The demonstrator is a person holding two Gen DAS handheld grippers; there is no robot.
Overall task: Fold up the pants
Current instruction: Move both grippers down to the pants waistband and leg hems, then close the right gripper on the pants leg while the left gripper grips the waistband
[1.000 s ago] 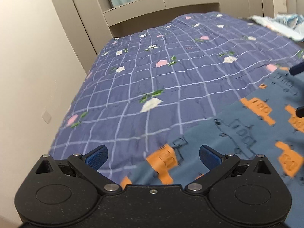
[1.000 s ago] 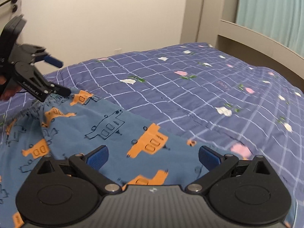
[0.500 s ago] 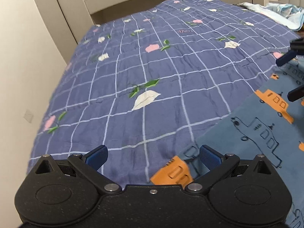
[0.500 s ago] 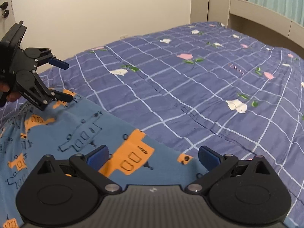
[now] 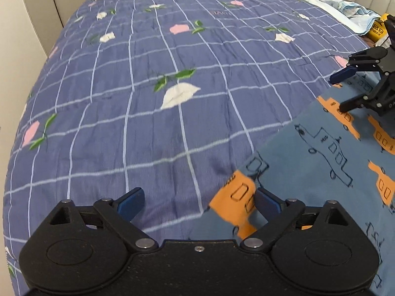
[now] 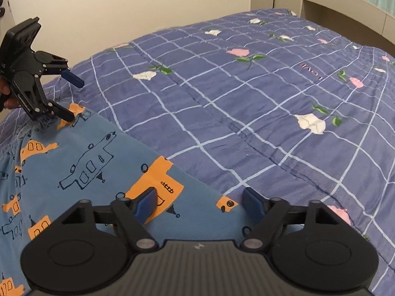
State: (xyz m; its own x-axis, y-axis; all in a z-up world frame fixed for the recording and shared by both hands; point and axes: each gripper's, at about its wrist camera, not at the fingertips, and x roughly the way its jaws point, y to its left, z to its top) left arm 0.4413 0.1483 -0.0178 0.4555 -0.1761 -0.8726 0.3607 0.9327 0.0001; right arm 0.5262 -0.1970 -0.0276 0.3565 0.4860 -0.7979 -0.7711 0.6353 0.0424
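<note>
1. Cream walls and pale wooden bed framing surround a bed (image 5: pixel 153 113) covered in a purple-blue quilt with a white grid and pink and white flowers.
2. Blue pants (image 6: pixel 81 162), printed with orange and outlined vehicles, lie flat on the quilt; their gathered waistband (image 6: pixel 14 138) sits at the far left of the right wrist view.
3. Seen from its own camera, the left hand-held gripper (image 5: pixel 197 203) hangs low over the pants' edge with its jaws spread wide and nothing between them. Its right blue pad (image 5: pixel 267 203) is just above an orange print at the fabric's edge; its left pad is over bare quilt.
4. In the right wrist view the same left hand-held gripper (image 6: pixel 71 98) appears far to the left, tilted downward, the lower finger tip at or just above the pants near the waistband corner. Contact cannot be confirmed.
5. A bit of the holding hand (image 6: pixel 6 93) shows behind it at the frame edge.
6. The right hand-held gripper (image 6: pixel 200 203) is also wide open and empty, poised low over the pants' edge, left pad above an orange print, right pad near the fabric border.
7. From the left wrist view the right hand-held gripper (image 5: pixel 342 92) is to the far right, angled down, lower finger close to the cloth.
8. Beyond it, light blue bedding (image 5: pixel 345 7) is bunched by the headboard, next to a yellow package (image 5: pixel 376 30).
</note>
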